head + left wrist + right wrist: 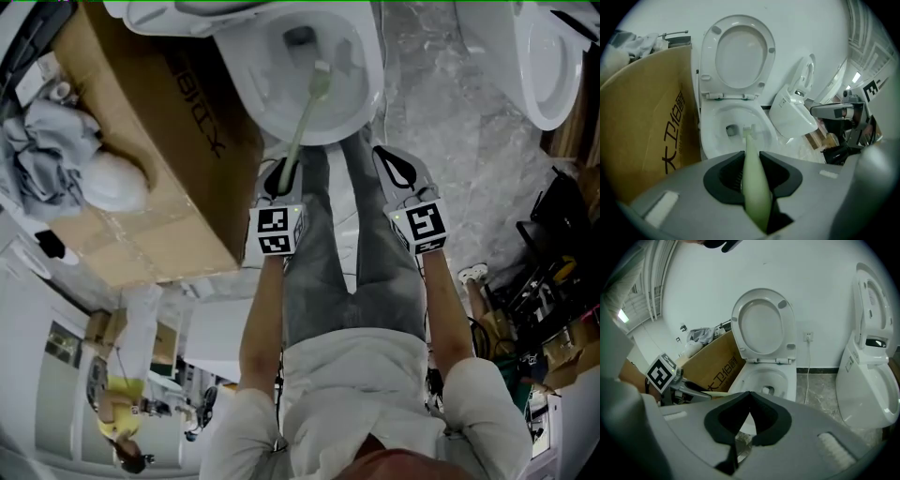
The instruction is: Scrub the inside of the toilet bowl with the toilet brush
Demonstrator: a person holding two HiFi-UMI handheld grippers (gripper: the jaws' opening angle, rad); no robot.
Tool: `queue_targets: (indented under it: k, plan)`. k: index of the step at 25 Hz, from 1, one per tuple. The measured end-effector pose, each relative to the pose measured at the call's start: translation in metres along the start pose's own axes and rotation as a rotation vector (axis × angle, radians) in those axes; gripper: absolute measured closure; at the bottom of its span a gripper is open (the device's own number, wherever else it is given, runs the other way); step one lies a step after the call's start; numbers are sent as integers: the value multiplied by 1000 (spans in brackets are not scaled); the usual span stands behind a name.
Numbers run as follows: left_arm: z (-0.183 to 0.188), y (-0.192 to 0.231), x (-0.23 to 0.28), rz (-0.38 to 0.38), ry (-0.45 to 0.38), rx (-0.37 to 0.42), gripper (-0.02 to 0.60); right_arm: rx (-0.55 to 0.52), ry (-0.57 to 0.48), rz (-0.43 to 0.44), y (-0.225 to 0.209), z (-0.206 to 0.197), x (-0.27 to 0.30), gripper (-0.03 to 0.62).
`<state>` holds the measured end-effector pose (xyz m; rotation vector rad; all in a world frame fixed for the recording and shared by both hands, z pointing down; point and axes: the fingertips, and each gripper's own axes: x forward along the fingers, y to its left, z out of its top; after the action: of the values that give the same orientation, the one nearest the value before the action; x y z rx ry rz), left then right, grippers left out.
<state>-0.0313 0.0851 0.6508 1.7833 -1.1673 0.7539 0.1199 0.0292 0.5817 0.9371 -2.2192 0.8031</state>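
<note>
The left gripper [281,178] is clamped on the pale green handle of the toilet brush [305,122], its 2 jaws pressing the handle from either side. The brush runs straight ahead of these jaws and down over the front rim of the toilet bowl [367,98]. Its bristle head [748,129] sits inside the bowl, just short of the drain opening, with white porcelain open on both sides of it. Whether the bristles touch the porcelain cannot be told.

Beyond the head, the raised seat and lid [740,56] stand upright against the wall. Left of this gripper, a cardboard box [642,122] stands close against the bowl's outer wall, so that side is tight.

The right gripper [401,169] hangs beside the left one and apart from it, near the bowl's front edge. Its jaws are closed tip to tip, and nothing sits between them.

Ahead and to the right of it, bare marbled floor [450,141] lies open between the bowl and a 2nd toilet [548,66], which stands well apart with its own lid up.
</note>
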Motion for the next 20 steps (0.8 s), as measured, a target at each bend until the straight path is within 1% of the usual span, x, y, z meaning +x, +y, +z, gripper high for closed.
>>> queue_targets:
  k: [9,12,17,20]
  plan:
    - [-26,8,25,33,65,-47,466,-11,102,29,-3,-42,32,591]
    - [-36,8,30,37,99,-75,466,-5,105,49,1,-44,39,591]
    - [-48,6,41,19,149,-170,466,-3,100,71,3,-41,43,591]
    - [-51,1,46,12,169,-195,465,-1,107,72,1,-43,44,591]
